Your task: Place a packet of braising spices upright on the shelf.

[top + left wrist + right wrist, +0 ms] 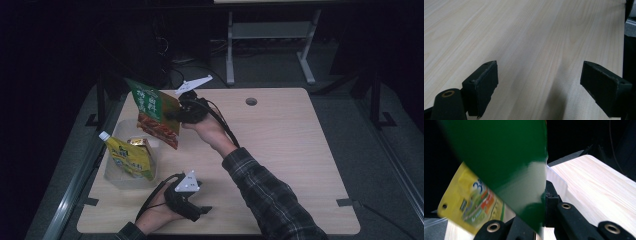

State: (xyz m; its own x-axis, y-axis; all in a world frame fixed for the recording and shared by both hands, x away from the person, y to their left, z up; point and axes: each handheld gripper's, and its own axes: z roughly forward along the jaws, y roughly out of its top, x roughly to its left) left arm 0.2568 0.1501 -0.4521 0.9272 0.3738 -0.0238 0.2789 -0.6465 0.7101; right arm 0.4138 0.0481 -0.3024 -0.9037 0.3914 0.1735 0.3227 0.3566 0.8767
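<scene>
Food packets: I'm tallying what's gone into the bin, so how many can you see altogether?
3. A green packet hangs in the right gripper above the clear bin; a yellow spouted pouch and a gold packet stand inside it. Others may be hidden behind them.

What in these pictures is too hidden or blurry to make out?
- Green packet: print too small in the high view; a blurred close-up in the right gripper view.
- Clear tub: its floor is hidden by the yellow pouch.
- Right gripper: pads hidden by the packet.

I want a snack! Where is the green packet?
In the high view the green packet hangs at the table's far left, pinched in the right gripper, above the clear tub.
</scene>
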